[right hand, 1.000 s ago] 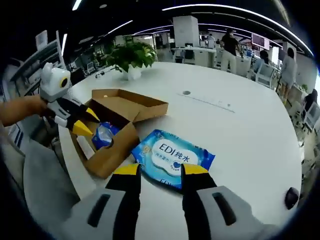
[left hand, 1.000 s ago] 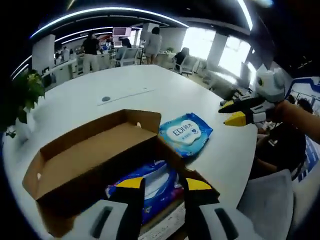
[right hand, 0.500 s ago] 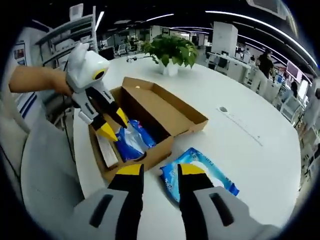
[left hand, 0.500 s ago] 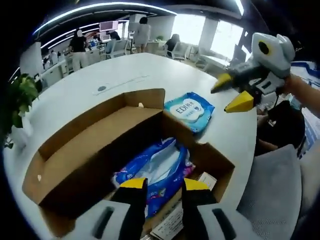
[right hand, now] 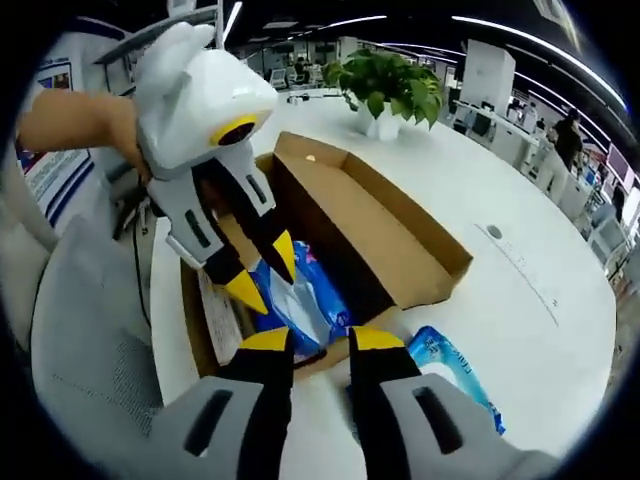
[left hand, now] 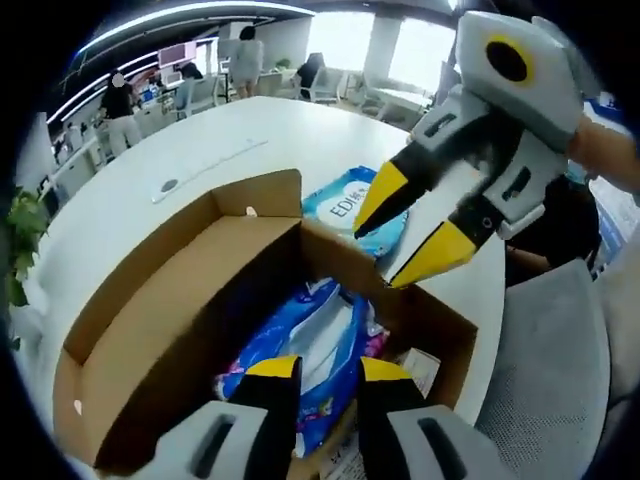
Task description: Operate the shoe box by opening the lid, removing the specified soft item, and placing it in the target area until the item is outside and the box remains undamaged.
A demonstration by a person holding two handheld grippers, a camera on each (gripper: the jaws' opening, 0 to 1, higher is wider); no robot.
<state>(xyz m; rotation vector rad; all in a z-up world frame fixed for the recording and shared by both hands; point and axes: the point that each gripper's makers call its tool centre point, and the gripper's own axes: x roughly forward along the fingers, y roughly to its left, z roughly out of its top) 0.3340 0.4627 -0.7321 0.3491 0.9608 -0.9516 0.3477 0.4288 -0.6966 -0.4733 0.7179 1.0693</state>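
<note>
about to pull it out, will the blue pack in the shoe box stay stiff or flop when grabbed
The blue pack will probably flop: its film looks crinkled and slumps inside the shoe box. The glossy wrap may slip, so pinch a fold. It looks light, like the flat wet wipes pack on the table.

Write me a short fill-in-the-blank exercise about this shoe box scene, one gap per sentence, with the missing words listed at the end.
1. The cardboard shoe box has its lid ____.
2. Inside the box lies a soft pack wrapped mostly in ____ plastic.
3. The light blue wipes pack printed "EDI" lies on the white table, ____ the box.
4. Beyond the box in the right gripper view stands a potted ____ in a white pot.

Missing words: open; blue; outside; plant
</note>
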